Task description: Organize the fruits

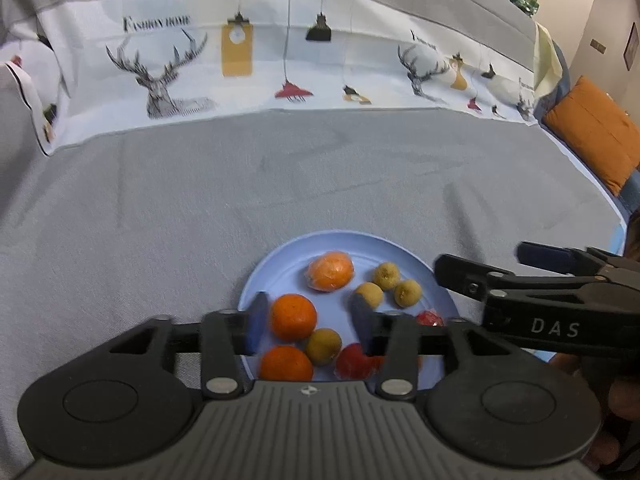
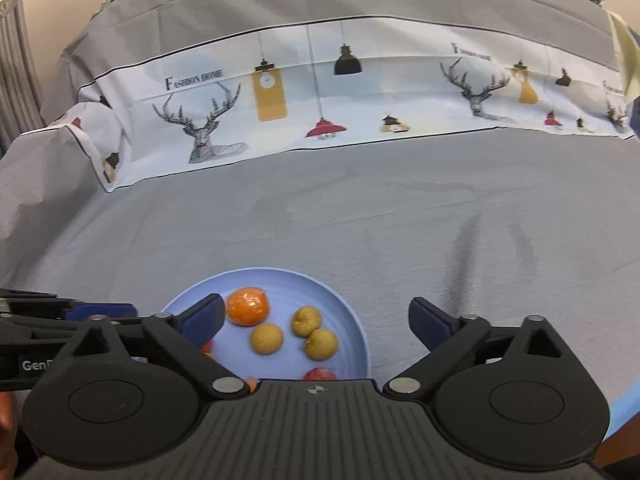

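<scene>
Holding oranges (image 1: 293, 317), longans (image 1: 407, 293), red fruits (image 1: 354, 361), blue plate (image 1: 276, 268)

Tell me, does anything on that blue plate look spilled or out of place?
Nothing stands out. The fruit, oranges, small yellow-brown fruits and red ones, all lies inside the blue plate; none is on the grey cloth.

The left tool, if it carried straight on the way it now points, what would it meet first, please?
Probably the orange on the blue plate, which sits between the open left tool fingers, though depth is hard to judge.
</scene>
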A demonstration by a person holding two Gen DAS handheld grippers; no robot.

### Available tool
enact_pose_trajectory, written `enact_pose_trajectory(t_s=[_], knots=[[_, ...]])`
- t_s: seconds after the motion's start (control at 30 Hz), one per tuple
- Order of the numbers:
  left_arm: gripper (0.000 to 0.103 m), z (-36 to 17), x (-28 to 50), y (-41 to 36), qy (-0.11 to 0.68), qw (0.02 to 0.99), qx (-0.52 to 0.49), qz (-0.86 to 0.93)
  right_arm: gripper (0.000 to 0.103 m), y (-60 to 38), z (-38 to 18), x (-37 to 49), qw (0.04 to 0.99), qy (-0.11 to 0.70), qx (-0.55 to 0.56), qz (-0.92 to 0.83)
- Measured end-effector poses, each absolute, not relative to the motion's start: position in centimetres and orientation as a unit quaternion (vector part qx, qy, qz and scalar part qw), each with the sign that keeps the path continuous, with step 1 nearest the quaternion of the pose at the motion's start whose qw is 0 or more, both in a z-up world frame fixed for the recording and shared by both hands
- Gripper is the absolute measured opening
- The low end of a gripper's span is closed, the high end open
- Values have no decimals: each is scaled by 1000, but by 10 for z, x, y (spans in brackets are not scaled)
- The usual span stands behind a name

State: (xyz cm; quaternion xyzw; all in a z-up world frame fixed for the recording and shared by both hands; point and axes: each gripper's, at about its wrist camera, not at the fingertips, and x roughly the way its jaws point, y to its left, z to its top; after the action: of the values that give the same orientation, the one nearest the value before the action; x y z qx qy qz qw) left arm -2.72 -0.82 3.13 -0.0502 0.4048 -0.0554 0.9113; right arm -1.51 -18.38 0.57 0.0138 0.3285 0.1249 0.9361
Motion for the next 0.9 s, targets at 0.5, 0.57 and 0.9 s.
enact_pose_trajectory(t_s=[0.5, 0.57, 0.9], knots=[[101, 49, -98, -34, 389, 920, -37, 17, 102, -220, 19, -77, 937, 342, 11, 78], [101, 46, -108, -38, 396, 917, -46, 17, 102, -222, 21, -84, 940, 332, 8, 82], [101, 23, -100, -31, 395, 917, -52, 30, 102, -208, 0, -67, 927, 365, -5, 90]])
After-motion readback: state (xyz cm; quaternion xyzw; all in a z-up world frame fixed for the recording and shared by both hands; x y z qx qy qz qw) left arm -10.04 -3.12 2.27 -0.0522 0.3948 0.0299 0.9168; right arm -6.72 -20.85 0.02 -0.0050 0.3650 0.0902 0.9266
